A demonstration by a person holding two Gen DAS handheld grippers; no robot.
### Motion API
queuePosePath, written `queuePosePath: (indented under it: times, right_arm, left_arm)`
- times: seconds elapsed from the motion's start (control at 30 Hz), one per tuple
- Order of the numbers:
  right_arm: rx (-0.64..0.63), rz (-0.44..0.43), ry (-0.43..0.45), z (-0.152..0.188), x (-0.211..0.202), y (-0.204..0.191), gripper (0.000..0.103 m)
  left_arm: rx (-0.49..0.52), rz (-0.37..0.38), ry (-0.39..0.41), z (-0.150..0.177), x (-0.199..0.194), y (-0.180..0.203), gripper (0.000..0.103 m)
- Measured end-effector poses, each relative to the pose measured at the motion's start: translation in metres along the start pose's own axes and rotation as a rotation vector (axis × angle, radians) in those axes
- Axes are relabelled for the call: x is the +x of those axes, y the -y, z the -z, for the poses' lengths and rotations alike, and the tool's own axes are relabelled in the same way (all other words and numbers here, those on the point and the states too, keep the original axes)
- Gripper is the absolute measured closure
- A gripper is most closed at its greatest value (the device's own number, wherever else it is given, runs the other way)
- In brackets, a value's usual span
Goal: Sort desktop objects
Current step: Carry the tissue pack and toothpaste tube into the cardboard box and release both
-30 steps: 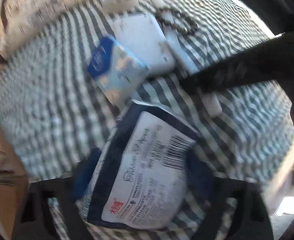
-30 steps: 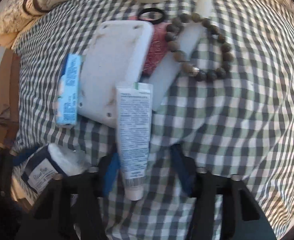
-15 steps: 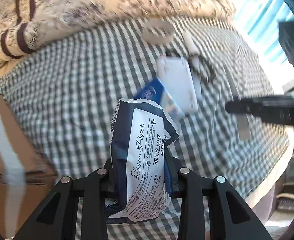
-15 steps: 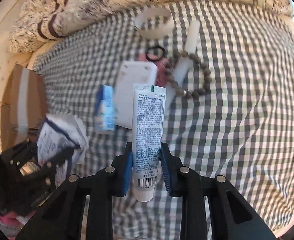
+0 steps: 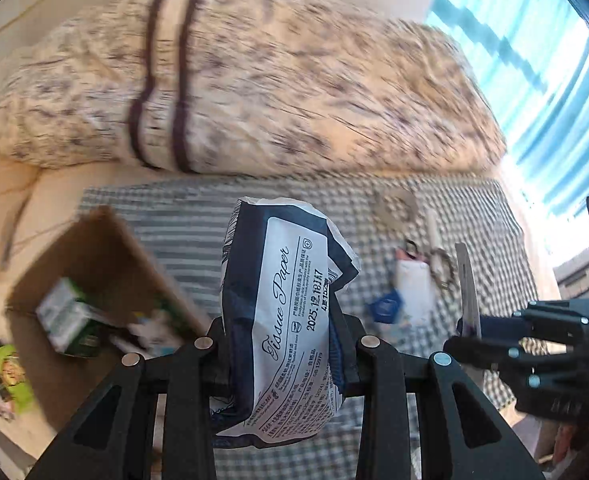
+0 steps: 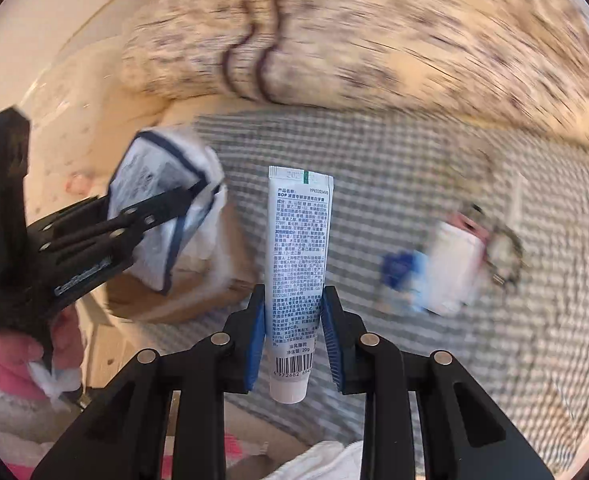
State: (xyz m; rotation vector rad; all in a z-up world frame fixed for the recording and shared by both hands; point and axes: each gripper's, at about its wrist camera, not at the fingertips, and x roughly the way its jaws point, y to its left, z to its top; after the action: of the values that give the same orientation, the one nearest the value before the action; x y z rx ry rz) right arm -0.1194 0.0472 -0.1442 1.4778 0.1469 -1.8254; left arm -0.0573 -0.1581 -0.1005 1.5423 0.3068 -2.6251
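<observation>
checked cloth (image 6: 414, 168) | left claw (image 5: 282, 344) pinching tissue pack (image 5: 290, 300) | right claw (image 6: 293, 336) pinching toothpaste tube (image 6: 297, 248)

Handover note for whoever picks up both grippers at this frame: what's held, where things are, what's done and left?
Left gripper: shut on tissue pack, lifted, near the cardboard box.
Right gripper: shut on toothpaste tube, lifted.
Done: box already holds some cartons.
Left: drop both held items, probably into the box; then the white case, blue packet and bead bracelet on the checked cloth.
</observation>
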Motion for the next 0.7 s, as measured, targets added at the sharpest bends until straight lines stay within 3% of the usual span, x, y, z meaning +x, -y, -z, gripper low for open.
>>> queuePosePath:
  times: [0.3, 0.33, 0.4, 0.43, 0.47, 0.5, 0.53, 0.7]
  right_arm:
    - [-0.077, -0.067, -0.025, -0.024, 0.077, -0.133, 0.076]
    - [-0.08, -0.067, -0.035, -0.025, 0.086, -0.139, 0.076]
    - [-0.103, -0.051, -0.049, -0.025, 0.102, -0.153, 0.076]
    - [-0.105, -0.037, -0.06, -0.026, 0.112, -0.159, 0.075]
    - [-0.099, -0.016, -0.065, -0.027, 0.118, -0.162, 0.061]
    - [-0.09, 0.019, -0.07, -0.027, 0.124, -0.163, 0.035]
    - [-0.079, 0.061, -0.081, -0.027, 0.131, -0.164, 0.028]
    - [-0.012, 0.088, -0.084, -0.027, 0.132, -0.158, 0.027]
  left_arm:
    - [-0.031, -0.088, -0.037, 0.014, -0.007, -0.126, 0.069]
    - [-0.033, -0.101, -0.04, 0.016, -0.006, -0.137, 0.066]
    - [-0.036, -0.083, -0.054, 0.02, -0.002, -0.153, 0.047]
    - [-0.03, -0.069, -0.062, 0.024, -0.001, -0.159, 0.03]
    - [-0.02, -0.077, -0.063, 0.027, 0.002, -0.164, 0.018]
    - [-0.017, -0.095, -0.058, 0.027, 0.004, -0.168, 0.017]
    - [-0.018, -0.11, -0.054, 0.028, 0.007, -0.172, 0.016]
    - [-0.014, -0.072, -0.093, 0.025, 0.022, -0.181, 0.016]
